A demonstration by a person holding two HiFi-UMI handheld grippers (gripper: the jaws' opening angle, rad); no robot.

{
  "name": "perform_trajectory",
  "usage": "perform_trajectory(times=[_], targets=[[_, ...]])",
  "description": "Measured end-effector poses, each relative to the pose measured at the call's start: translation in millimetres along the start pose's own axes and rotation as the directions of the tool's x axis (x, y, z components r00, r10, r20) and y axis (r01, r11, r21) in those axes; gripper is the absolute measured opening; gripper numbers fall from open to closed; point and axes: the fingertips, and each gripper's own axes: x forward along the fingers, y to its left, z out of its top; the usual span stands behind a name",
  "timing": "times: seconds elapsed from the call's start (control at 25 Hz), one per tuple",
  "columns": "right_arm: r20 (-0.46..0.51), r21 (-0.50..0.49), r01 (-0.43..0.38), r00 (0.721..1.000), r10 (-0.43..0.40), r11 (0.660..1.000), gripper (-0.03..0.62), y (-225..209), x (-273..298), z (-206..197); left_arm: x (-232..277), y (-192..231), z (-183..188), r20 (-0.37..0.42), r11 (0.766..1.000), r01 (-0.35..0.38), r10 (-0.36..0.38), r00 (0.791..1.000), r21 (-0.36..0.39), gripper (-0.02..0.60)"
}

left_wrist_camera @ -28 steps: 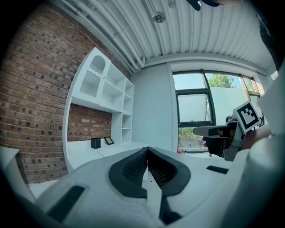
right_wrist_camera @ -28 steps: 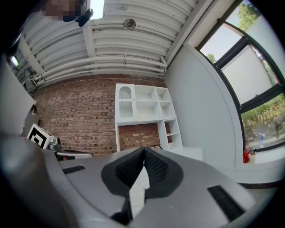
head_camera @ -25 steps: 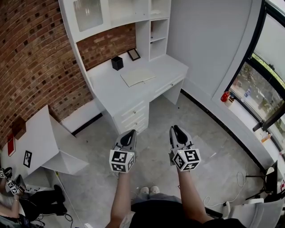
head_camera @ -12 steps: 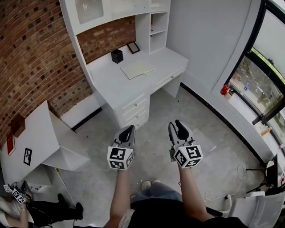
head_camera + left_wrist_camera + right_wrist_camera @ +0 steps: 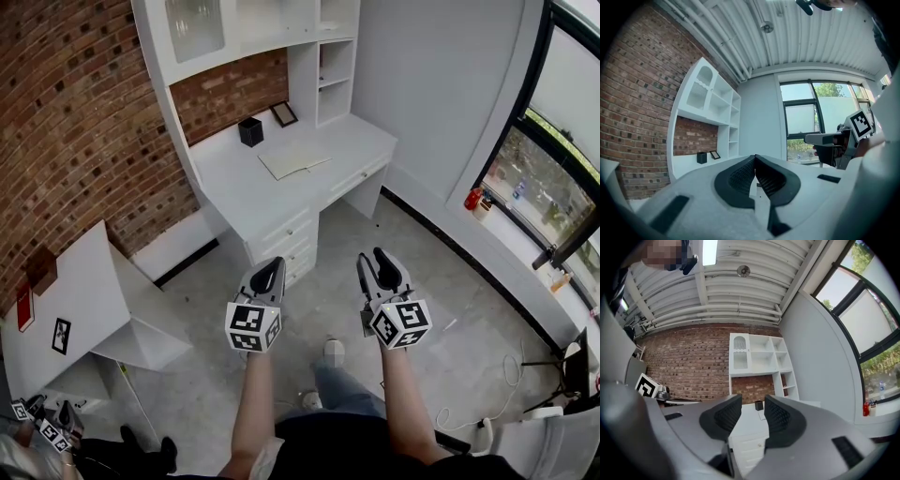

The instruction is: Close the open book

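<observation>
well ahead of the left hand-held gripper [image 5: 269, 271] and the right hand-held gripper [image 5: 383, 262], across the grey floor [image 5: 328, 234], the open book [image 5: 292, 159] lies flat on the white tabletop [image 5: 234, 187], touched by neither. just beyond it, farther from both, stand a black cup [image 5: 250, 131] and a small picture frame [image 5: 284, 113], near the brick wall [image 5: 225, 94]. the left one's jaws meet at the tips, nothing between them. the right one's jaws are opening, a clear gap between the pads, empty. both point forward, side by side.
</observation>
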Motion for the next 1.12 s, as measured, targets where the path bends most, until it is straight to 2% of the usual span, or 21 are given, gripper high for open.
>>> perform_trajectory(times=[0.28, 0.56, 1.12], targets=[[0.054, -0.015, -0.005, 0.999, 0.006, 1.000, 0.130, -16.7, 31.2, 19.1, 28.9, 20.2, 25.6, 0.052, 0.999, -0.014, 0.012, 0.999, 0.034, 0.008], [0.072, -0.007, -0.027, 0.997, 0.027, 1.000, 0.130, -40.0, 81.8, 19.0, 70.9, 50.1, 32.0, 0.059, 0.998, -0.042, 0.039, 0.997, 0.051, 0.008], [-0.003, 0.055, -0.090, 0.996, 0.091, 0.994, 0.130, -123.0, 263.9, -27.6, 213.2, 149.3, -3.0, -0.023, 0.990, -0.136, 0.136, 0.990, 0.023, 0.008]])
